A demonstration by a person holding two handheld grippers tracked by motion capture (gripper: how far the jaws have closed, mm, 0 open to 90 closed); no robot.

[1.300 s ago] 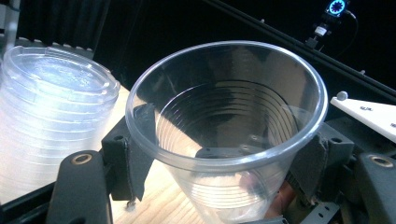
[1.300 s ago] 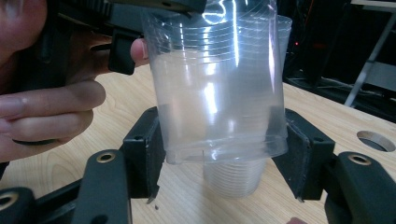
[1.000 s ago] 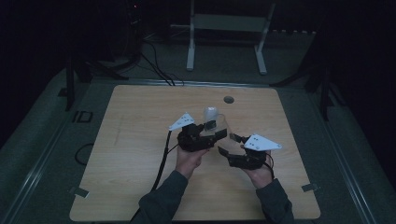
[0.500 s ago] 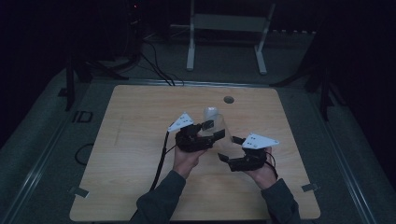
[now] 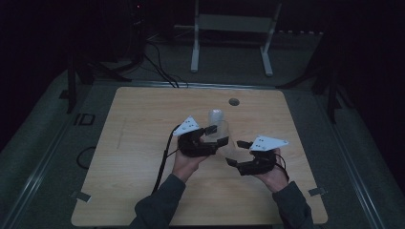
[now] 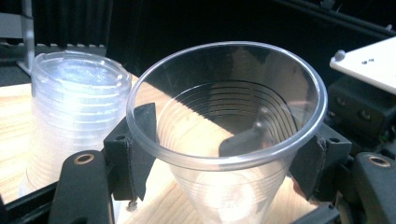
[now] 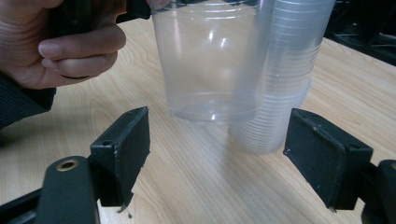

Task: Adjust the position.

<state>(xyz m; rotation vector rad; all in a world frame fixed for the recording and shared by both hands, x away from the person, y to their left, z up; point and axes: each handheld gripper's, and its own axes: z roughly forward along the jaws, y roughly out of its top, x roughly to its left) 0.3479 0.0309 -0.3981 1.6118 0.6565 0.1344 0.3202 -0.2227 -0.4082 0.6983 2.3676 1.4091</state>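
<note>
Two tongs, view by view.
High view: your left tongs (image 5: 213,134) hold a clear cup (image 5: 222,136) just beside the stack of cups (image 5: 217,117); your right tongs (image 5: 237,152) wait near it, above the tabletop (image 5: 143,143).
Left gripper view: pads (image 6: 140,140) pinch the cup under its rim; keep pressure light so it doesn't buckle.
Right gripper view: jaws wide and empty, just been opening; the cup hangs ahead between them. Centre on its base before closing.
</note>
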